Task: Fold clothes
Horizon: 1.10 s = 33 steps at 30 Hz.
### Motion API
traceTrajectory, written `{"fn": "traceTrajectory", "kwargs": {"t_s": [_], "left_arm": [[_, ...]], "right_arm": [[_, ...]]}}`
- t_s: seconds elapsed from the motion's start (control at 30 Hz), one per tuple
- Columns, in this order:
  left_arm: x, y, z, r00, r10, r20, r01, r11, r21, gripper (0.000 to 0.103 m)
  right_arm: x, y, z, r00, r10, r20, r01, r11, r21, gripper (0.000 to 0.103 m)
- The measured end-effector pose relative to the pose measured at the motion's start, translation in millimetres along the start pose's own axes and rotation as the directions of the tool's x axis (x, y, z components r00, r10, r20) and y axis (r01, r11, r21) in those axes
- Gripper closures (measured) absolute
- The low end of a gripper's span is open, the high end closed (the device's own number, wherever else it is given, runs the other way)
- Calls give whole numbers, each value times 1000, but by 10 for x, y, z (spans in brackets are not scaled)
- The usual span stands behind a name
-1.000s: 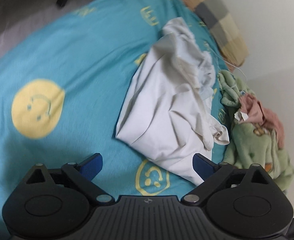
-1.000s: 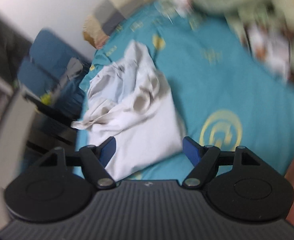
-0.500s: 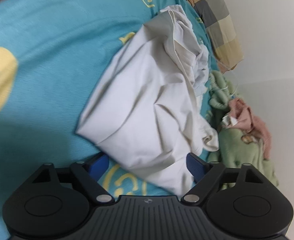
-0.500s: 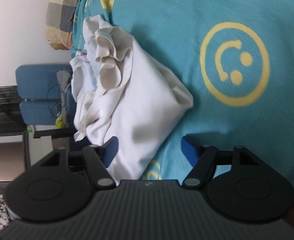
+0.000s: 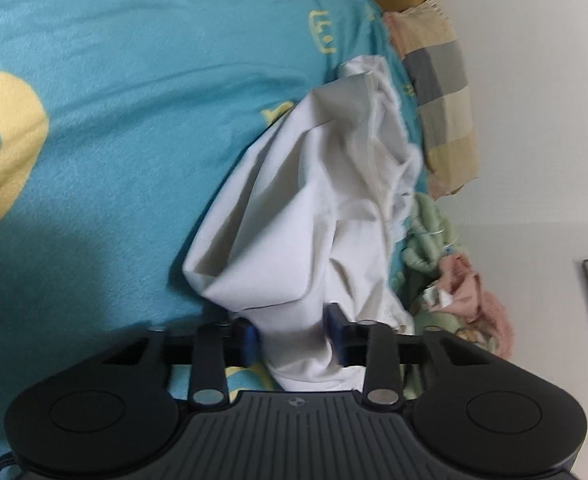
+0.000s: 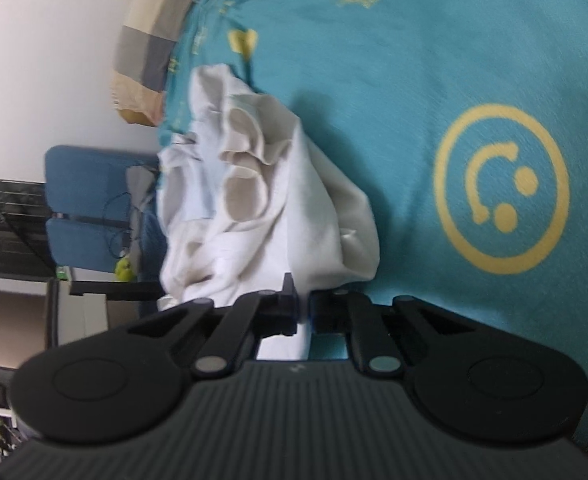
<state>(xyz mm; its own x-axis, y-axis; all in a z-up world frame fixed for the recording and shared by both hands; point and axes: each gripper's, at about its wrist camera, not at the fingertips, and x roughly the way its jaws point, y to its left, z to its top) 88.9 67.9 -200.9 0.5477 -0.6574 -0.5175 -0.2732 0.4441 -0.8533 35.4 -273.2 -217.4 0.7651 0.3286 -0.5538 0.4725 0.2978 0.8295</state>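
Observation:
A crumpled white garment [image 5: 314, 216] lies bunched on the teal smiley-print bedsheet [image 5: 133, 100]. My left gripper [image 5: 291, 338] is shut on the near edge of the garment, a thick fold of cloth between its blue pads. In the right wrist view the same white garment [image 6: 277, 208] lies on the bedsheet [image 6: 434, 80], and my right gripper [image 6: 302, 308] is shut on another part of its near edge, the jaws almost touching on thin cloth.
A checked pillow [image 5: 442, 92] lies at the head of the bed by the white wall. A heap of green and pink clothes [image 5: 450, 280] sits beside the garment. A blue chair [image 6: 93, 208] stands off the bed's edge.
Both grippers were open above the garment; they moved in to its near edge and shut on the cloth.

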Motion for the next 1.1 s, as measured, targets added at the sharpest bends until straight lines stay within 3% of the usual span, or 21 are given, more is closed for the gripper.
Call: {"fn": "traceTrajectory", "kwargs": {"t_s": [0.23, 0.5, 0.87, 1.1], "left_arm": [[-360, -356, 38, 995, -69, 66, 63, 994, 90, 92], [-1090, -790, -234, 989, -117, 90, 104, 985, 137, 93], [-2106, -619, -1341, 997, -51, 64, 37, 978, 204, 93], [-2126, -690, -1298, 994, -75, 82, 61, 985, 159, 92]], "right_arm": [[-299, 323, -21, 996, 84, 20, -83, 994, -71, 95], [-929, 632, -192, 989, 150, 14, -147, 983, -114, 95], [-2090, 149, -899, 994, 104, -23, -106, 989, -107, 95], [-2119, 230, -803, 991, 130, -17, -131, 990, -51, 95]]}}
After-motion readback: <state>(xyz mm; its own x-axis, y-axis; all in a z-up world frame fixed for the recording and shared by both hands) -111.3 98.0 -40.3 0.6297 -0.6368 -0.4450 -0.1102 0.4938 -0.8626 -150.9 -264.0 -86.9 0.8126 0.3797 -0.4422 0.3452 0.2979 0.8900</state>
